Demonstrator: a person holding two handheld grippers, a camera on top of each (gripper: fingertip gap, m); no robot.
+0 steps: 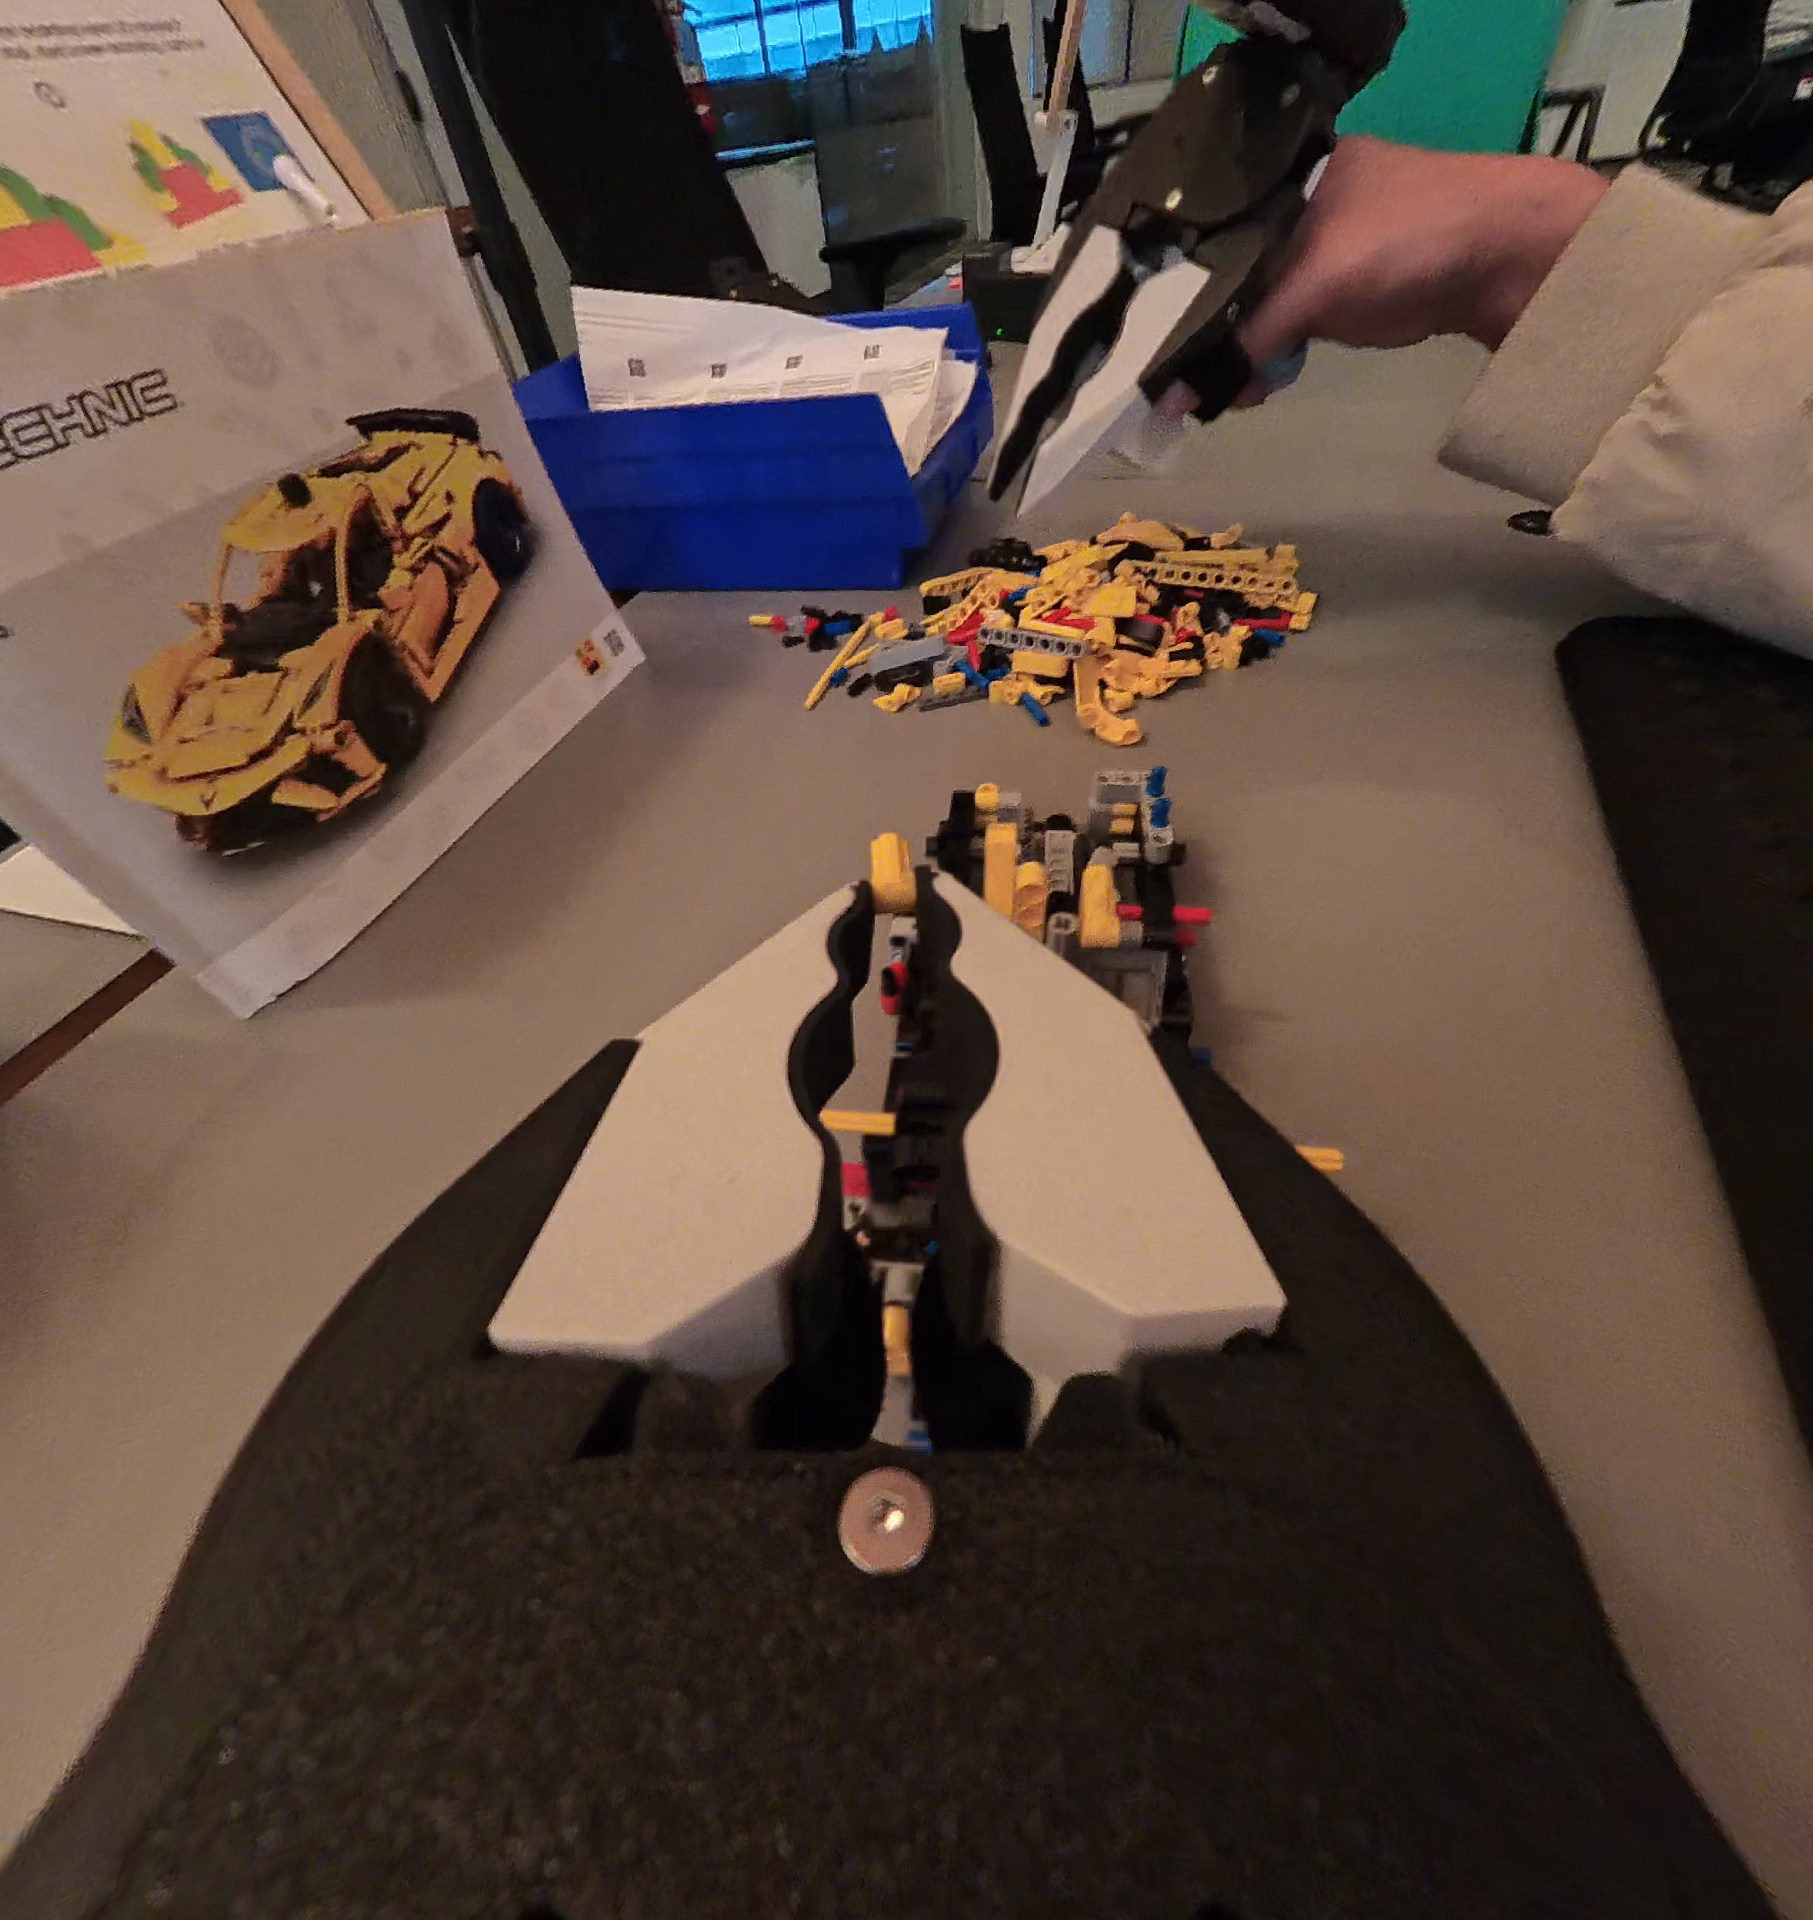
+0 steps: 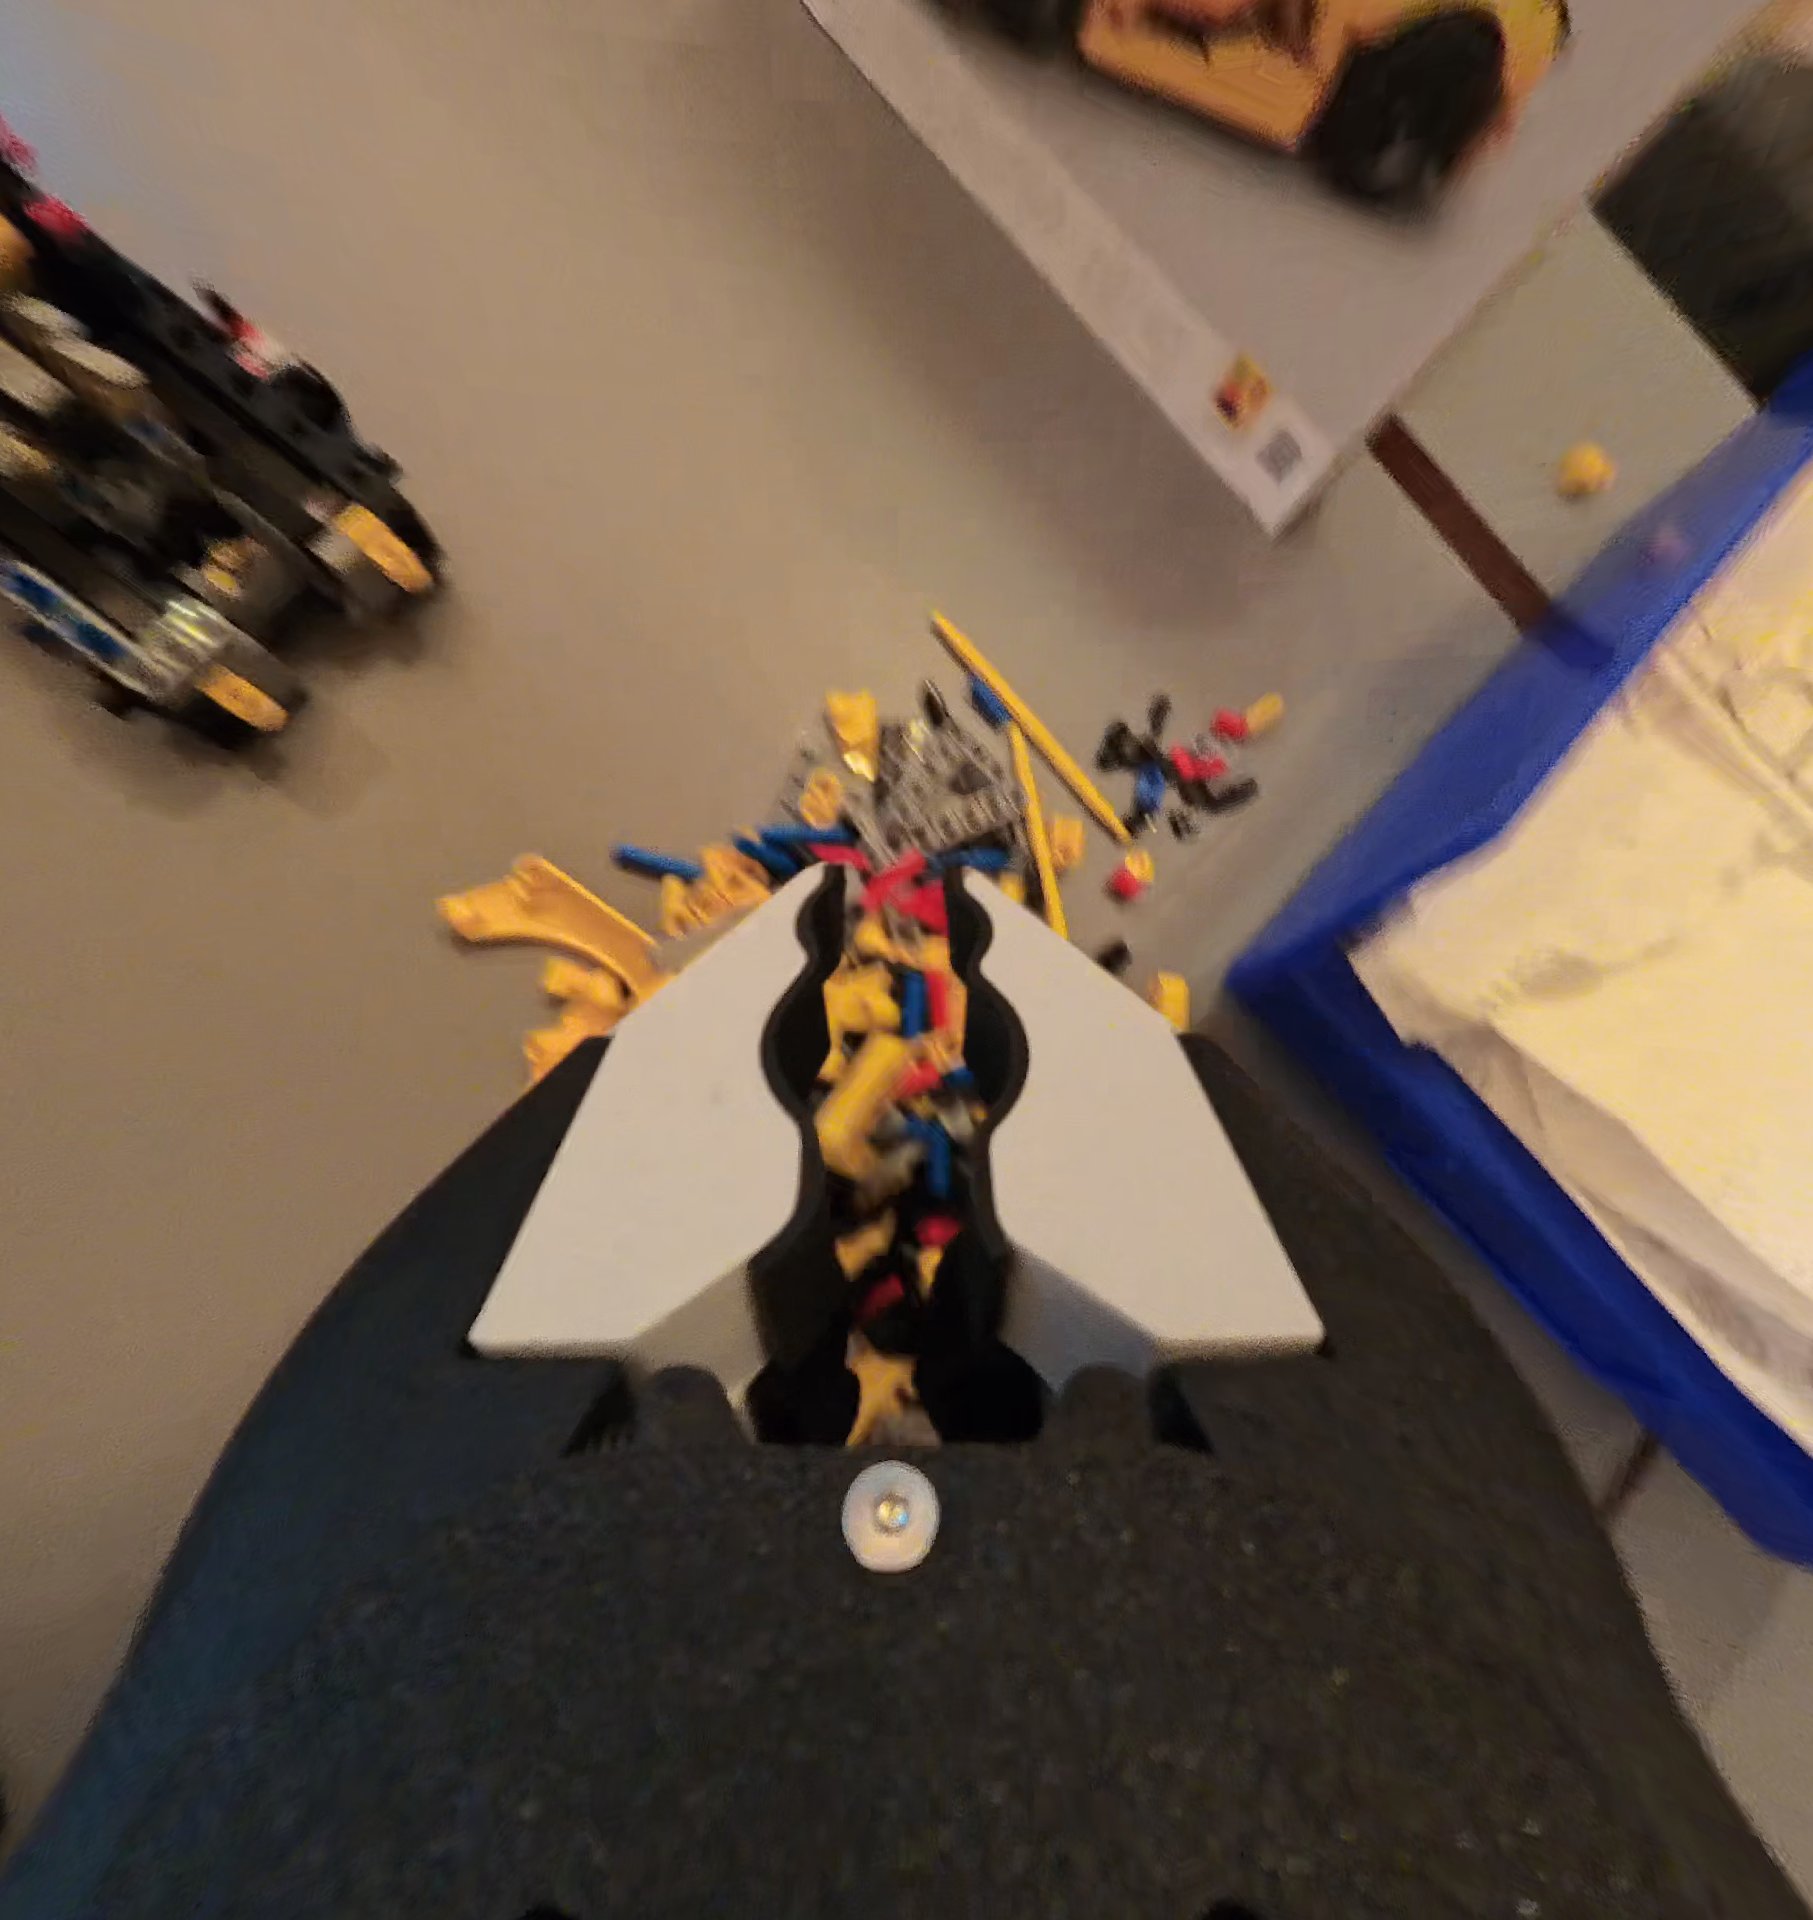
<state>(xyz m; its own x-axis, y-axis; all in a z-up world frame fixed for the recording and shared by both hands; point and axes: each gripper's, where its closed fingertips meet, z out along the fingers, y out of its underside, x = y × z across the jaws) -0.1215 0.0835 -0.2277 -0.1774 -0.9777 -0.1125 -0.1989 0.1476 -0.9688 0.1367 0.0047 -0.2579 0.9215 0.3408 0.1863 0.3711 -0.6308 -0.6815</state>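
Grey counter (image 1: 466, 1143), matte, carrying all items; left gripper (image 1: 894, 894), white fingers with black wavy pads, jaws nearly closed with a narrow gap, tips just beside or touching a yellow piece on the partly built black, grey and yellow brick chassis (image 1: 1078, 894); whether they grip it cannot be told; chassis long axis runs 12 to 6 o'clock along the jaws, slightly toward 1 o'clock.

Loose pile of small yellow, black, red and blue plastic building pieces (image 1: 1078, 623) at 12 o'clock beyond the chassis; right gripper (image 2: 886, 878) hovers over it, jaws slightly parted, nothing seen held; in the left wrist view it hangs at 1 o'clock, in a hand (image 1: 1401, 249) with a cream sleeve; right gripper nearer the pile, left nearer the chassis.

Blue plastic bin (image 1: 736, 488) holding white printed sheets, 11 o'clock; grey booklet picturing a yellow sports car (image 1: 258, 623), 10 o'clock, bearing brand lettering and codes, not transcribed; poster with coloured brick drawings (image 1: 102, 156) behind.
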